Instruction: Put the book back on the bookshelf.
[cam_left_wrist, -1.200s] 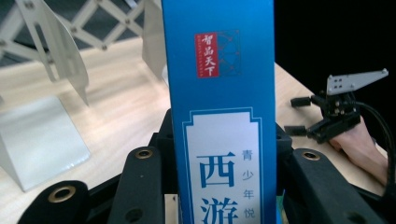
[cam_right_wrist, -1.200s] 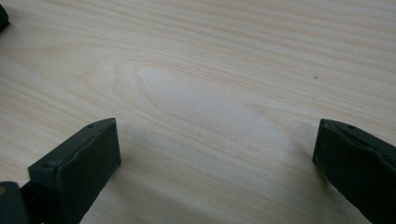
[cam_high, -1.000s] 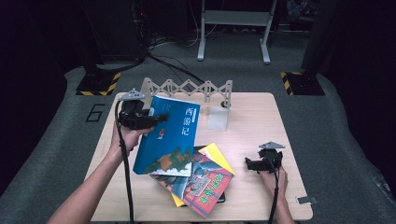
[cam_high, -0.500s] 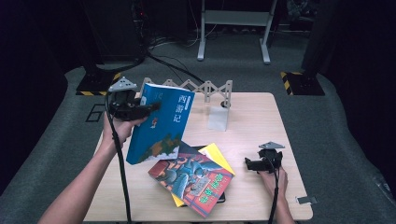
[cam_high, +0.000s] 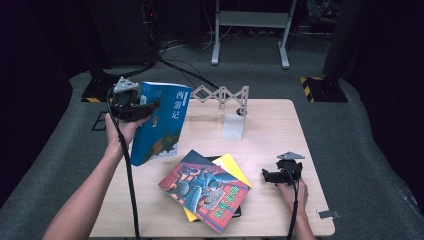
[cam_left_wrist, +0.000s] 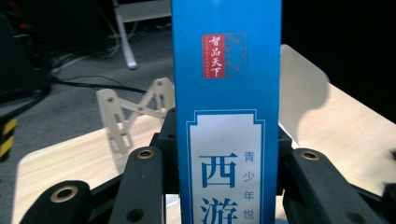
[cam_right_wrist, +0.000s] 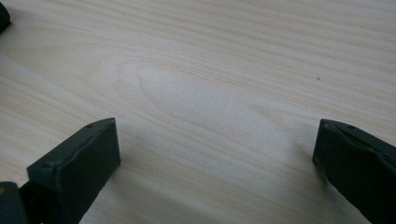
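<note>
we see a blue book (cam_high: 159, 125) with a white title panel, dark blue characters and a red square stamp on its spine. the flat book (cam_high: 205, 189) has a red cover with a blue-grey picture, over a yellow book (cam_high: 234, 166). the table (cam_high: 280, 125) is pale wood grain; the grippers' jaws are black.

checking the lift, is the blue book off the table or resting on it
Off the table: the left gripper holds the blue book upright by its spine.

— What can be read on the blue book (cam_left_wrist: 226, 93)?
— A red stamp says 智品天下; below, the white panel shows 西游 and, smaller, 青少年悦. From the high view its cover reads 西游记.
</note>
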